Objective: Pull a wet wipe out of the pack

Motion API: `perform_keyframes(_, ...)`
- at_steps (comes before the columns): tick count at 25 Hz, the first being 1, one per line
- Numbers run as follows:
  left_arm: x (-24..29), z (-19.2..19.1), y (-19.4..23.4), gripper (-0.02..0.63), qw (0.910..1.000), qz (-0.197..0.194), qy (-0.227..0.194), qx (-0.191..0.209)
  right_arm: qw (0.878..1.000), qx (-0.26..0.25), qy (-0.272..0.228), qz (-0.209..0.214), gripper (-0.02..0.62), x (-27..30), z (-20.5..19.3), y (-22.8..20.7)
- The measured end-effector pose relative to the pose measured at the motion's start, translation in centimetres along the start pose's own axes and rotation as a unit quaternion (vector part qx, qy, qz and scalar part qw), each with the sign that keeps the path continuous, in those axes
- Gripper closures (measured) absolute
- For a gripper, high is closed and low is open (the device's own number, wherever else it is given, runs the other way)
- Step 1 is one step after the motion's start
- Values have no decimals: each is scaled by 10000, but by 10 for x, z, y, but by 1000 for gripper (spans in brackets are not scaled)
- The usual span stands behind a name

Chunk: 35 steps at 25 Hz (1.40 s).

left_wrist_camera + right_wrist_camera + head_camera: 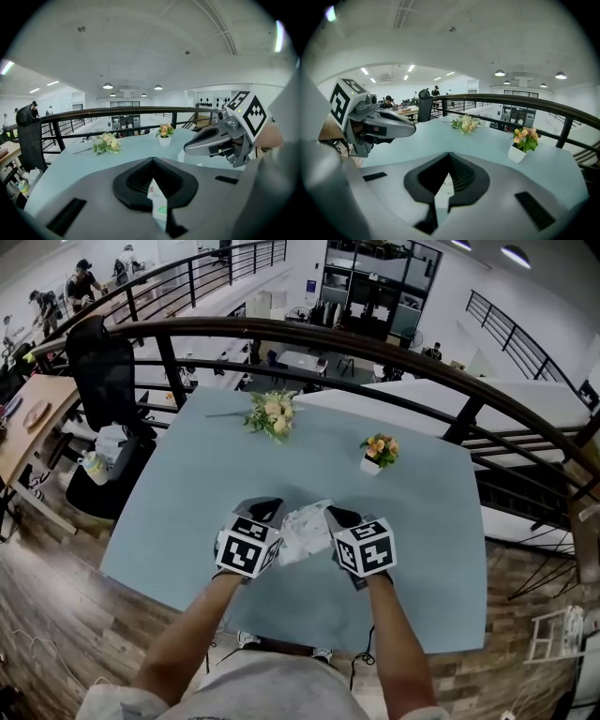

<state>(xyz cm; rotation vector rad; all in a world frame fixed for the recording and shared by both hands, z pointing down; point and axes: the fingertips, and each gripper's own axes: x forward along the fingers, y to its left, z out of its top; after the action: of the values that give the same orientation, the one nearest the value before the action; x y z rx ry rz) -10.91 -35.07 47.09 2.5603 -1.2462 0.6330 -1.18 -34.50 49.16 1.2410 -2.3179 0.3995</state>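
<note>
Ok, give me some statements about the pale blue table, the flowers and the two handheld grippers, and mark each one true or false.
1. The white wet wipe pack sits between the left gripper and the right gripper. True.
2. The right gripper's jaws stand wide open. False: they are closed on a white sheet.
3. The small white pot of orange flowers stands upright on the pale blue table. True.
4. The pale bouquet stands in a vase. False: it lies flat on the table.

On the pale blue table (187, 521) lie a flower bunch (272, 414) and, apart, a small potted flower (378, 453).
</note>
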Motion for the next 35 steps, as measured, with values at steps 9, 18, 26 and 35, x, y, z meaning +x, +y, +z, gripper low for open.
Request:
perform_keyframes(9, -3, 4, -4, 612, 9999, 143, -35, -42, 9990, 204, -384, -122, 592, -11, 16, -12)
perform_keyframes(18, -5, 15, -8, 612, 9996, 250, -116, -36, 9978, 281, -559, -213, 592, -22, 23, -23)
perform_keyframes(26, -1, 22, -17, 612, 9995, 272, -155, -36, 9944, 423, -863, -430, 592, -39, 34, -44)
perform_keyframes(35, 6, 30, -24, 612, 9996, 246, -164, 18, 9895, 599, -1123, -685, 592, -58, 42, -71)
